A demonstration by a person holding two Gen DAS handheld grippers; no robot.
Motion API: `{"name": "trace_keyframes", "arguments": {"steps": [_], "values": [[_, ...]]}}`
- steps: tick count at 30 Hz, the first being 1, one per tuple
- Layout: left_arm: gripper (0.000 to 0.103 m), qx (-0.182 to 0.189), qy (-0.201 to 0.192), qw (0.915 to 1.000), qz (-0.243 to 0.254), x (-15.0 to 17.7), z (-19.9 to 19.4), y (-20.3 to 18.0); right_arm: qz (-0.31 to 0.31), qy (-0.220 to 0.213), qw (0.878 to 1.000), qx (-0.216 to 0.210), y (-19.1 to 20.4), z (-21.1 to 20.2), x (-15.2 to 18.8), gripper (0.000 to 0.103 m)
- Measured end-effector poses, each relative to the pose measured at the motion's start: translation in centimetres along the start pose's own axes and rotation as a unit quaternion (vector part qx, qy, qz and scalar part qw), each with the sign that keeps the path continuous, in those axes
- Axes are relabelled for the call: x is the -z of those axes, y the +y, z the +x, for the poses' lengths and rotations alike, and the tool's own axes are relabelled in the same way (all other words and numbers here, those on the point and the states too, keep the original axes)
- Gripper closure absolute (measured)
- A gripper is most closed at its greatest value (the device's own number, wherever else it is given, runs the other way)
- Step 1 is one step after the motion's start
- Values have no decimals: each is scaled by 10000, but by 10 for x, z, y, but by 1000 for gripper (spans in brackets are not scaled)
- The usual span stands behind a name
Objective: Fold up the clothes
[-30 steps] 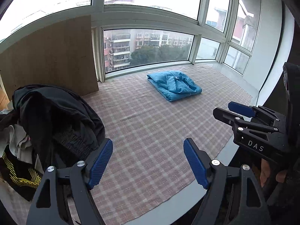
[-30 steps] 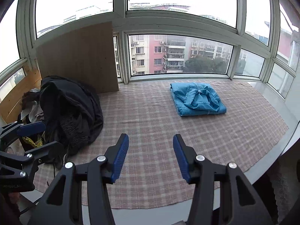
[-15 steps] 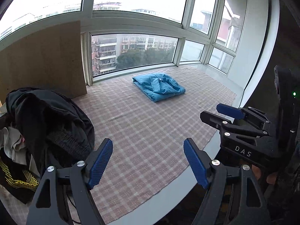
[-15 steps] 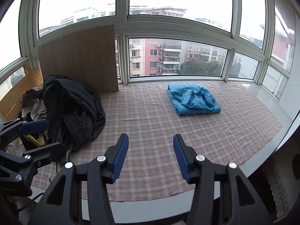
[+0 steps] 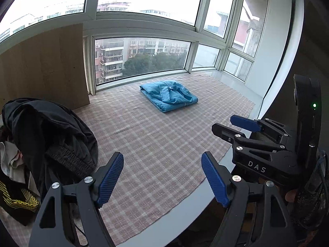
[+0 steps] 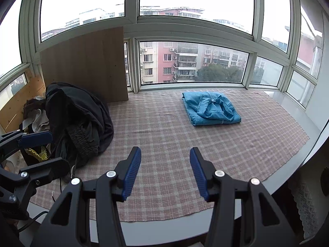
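From the left wrist view, the left tongs (image 5: pixel 162 177) stand wide apart with nothing between the blue pads; below them lies the checked cloth (image 5: pixel 164 144) that covers the worktop (image 5: pixel 207 187) in the window bay; the folded blue garment (image 5: pixel 168 98) rests on the cloth at about twelve o'clock, near the window (image 5: pixel 141 57) and well apart from the tongs; a heap of dark clothes (image 5: pixel 51 131) sits at nine o'clock, in front of a wooden board (image 5: pixel 45 65); the right tongs (image 5: pixel 232 125) show at three o'clock, apart and holding nothing.

From the right wrist view, the right tongs (image 6: pixel 165 170) are partly apart and empty above the checked cloth (image 6: pixel 164 135); the folded blue garment (image 6: pixel 211 109) lies at one o'clock, near the window (image 6: pixel 193 61); the heap of dark clothes (image 6: pixel 78 119) is at ten o'clock, beside the wooden board (image 6: pixel 86 63); the left tongs (image 6: pixel 53 150) enter at nine o'clock, apart, just in front of the heap.
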State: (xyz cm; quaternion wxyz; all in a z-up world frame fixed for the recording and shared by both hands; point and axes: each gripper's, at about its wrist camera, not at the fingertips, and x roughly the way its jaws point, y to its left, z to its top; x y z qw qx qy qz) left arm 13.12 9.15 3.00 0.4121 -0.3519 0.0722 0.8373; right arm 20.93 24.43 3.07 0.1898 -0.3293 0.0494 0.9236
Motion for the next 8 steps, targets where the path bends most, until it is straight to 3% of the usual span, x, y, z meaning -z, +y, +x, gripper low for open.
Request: {"name": "trace_keyframes", "arguments": {"steps": [8], "values": [[27,-13,-72,10000,-8,-5,2,-4,20,48,10000,34,-4,5,-1,54]]}}
